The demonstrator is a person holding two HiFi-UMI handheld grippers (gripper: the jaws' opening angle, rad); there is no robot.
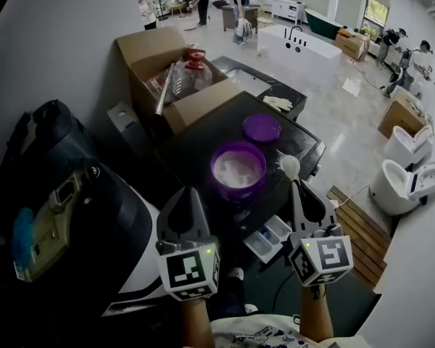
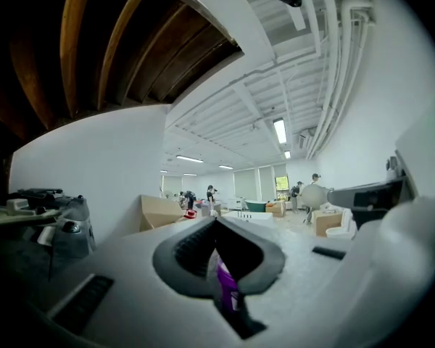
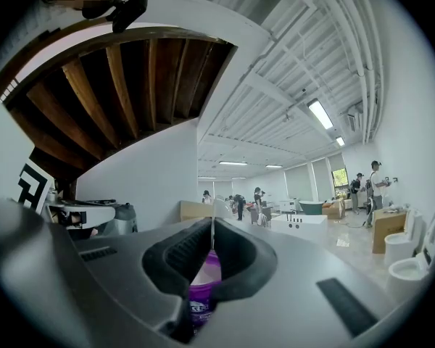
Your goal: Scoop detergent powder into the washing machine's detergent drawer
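- Showroom floor with a bathtub and toilets surrounds the washing machine.
- Right gripper: fingers clamped on the white scoop, just beside the open purple tub of powder.
- Left gripper: fingers together, empty.
- Detergent drawer stands open below; tipping powder in seemingly remains.

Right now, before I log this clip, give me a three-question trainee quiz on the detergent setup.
1. True or false: the purple tub stands open, with its lid lying apart from it.
2. Which one holds the scoop? A: left gripper. B: right gripper.
3. Fill in: the detergent drawer is pulled ____.
Key: 1 true; 2 B; 3 open.
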